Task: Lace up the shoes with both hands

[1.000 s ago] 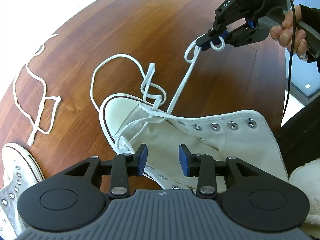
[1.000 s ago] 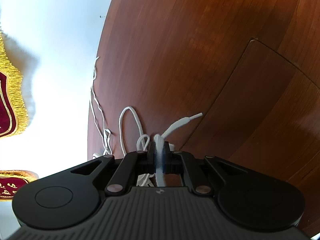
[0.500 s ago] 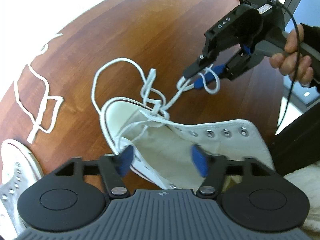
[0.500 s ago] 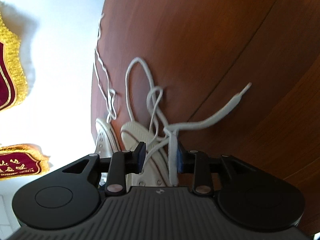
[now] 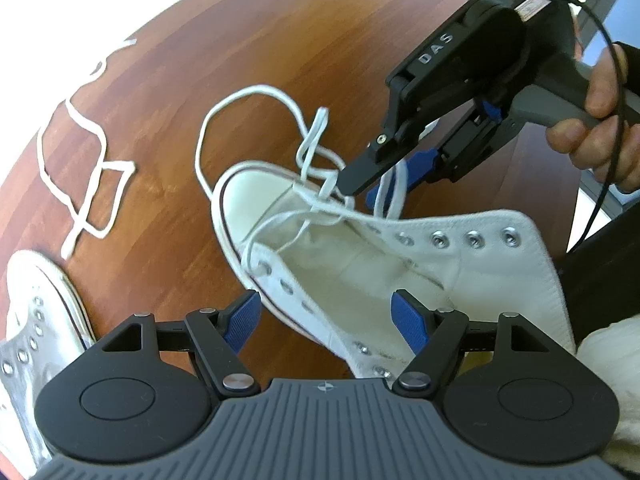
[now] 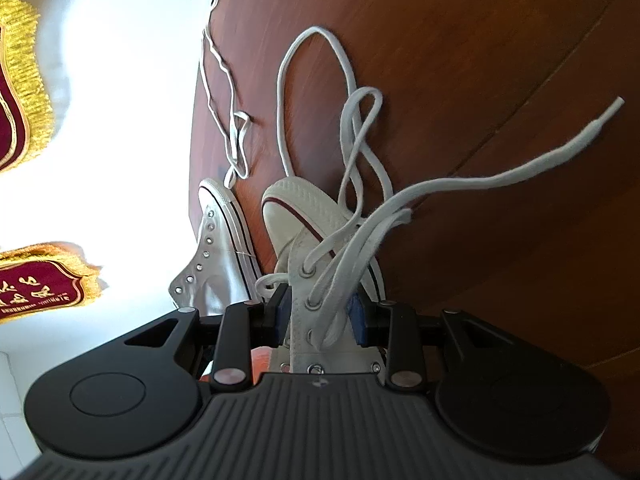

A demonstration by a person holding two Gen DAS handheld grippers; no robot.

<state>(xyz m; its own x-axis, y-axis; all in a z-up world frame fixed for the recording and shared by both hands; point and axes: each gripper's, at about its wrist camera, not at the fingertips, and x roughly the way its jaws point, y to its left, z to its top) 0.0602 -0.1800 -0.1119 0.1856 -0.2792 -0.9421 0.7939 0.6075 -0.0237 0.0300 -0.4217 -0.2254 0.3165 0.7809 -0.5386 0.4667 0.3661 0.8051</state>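
Currently the left gripper (image 5: 326,316) hangs wide apart, grasping nothing, above the white high-top shoe (image 5: 420,276) on the wooden table (image 5: 280,40). Right gripper (image 5: 396,190), parted, has the lace (image 5: 394,196) looped loosely between its pads, apparently released for regrasping.

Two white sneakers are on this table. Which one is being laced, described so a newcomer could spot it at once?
On the brown wooden table, find the right gripper. The sneaker being laced lies right under its fingers, a white lace already through its front eyelets. The other sneaker, at the edge, has bare eyelets.
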